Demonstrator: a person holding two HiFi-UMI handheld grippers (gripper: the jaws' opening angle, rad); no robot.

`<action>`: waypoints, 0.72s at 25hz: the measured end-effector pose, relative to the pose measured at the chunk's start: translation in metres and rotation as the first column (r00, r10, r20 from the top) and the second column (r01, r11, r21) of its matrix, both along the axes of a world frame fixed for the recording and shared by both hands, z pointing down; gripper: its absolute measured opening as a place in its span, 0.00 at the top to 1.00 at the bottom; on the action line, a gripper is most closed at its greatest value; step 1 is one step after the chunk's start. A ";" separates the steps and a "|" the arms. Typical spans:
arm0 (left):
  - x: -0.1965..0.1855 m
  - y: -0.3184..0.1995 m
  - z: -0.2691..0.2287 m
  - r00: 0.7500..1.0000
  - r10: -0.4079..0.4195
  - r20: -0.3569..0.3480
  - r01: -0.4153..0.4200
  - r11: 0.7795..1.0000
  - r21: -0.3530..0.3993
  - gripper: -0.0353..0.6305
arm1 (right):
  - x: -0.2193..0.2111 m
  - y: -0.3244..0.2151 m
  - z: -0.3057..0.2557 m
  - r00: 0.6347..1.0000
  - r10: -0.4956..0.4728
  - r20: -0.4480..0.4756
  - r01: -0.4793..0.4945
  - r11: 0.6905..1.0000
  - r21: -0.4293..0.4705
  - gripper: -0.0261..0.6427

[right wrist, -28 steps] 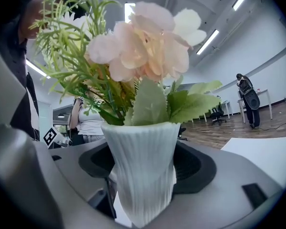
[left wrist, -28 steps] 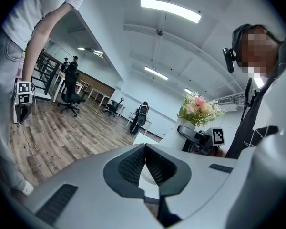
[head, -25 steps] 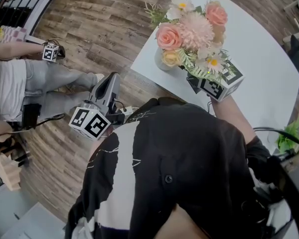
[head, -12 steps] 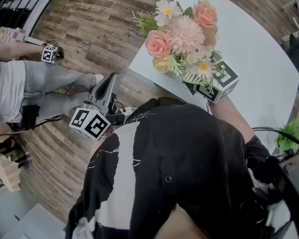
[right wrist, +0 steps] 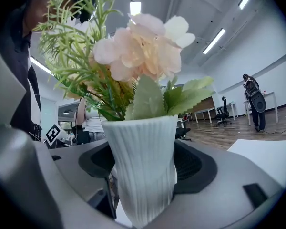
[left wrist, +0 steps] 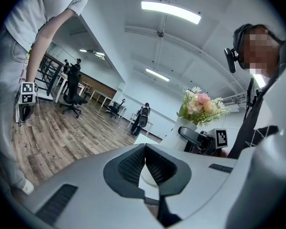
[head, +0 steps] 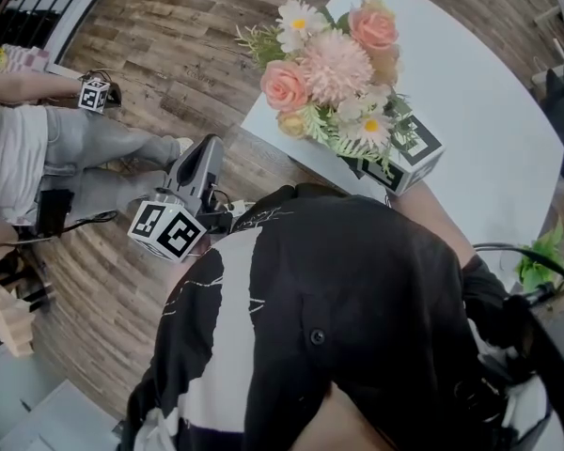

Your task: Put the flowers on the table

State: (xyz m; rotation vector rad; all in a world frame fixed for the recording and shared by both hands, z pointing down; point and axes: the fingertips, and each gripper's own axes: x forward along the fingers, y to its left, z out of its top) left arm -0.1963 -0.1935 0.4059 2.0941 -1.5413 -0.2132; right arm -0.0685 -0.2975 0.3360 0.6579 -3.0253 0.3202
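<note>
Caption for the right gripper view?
Right tongs clamp a ribbed white vase of pink flowers, white table beyond.

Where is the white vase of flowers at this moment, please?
The vase is clamped in the right gripper, upper centre of the head view, over the white table's corner.

Pink flowers (head: 334,64) sit upright in a ribbed white vase (right wrist: 143,171) at the table (head: 489,92).

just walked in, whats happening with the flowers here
A person in a black top holds a gripper in each hand. The right gripper is shut on a white ribbed vase of flowers, held at the near corner of the white table; whether it rests there is hidden. The left gripper is shut, empty, off over the wooden floor.
</note>
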 end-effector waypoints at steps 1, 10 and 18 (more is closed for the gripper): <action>0.002 -0.001 -0.001 1.000 0.000 0.001 0.000 1.000 0.001 0.93 | -0.001 0.000 -0.002 1.000 -0.004 0.001 0.004 1.000 -0.001 0.44; 0.003 -0.002 -0.002 1.000 0.005 0.009 -0.005 1.000 0.010 0.93 | -0.002 0.001 -0.005 1.000 -0.007 0.021 0.007 1.000 -0.006 0.44; 0.009 -0.002 -0.004 1.000 0.004 0.003 -0.004 1.000 0.003 0.93 | 0.005 0.000 0.002 1.000 -0.028 0.004 0.028 0.999 0.018 0.44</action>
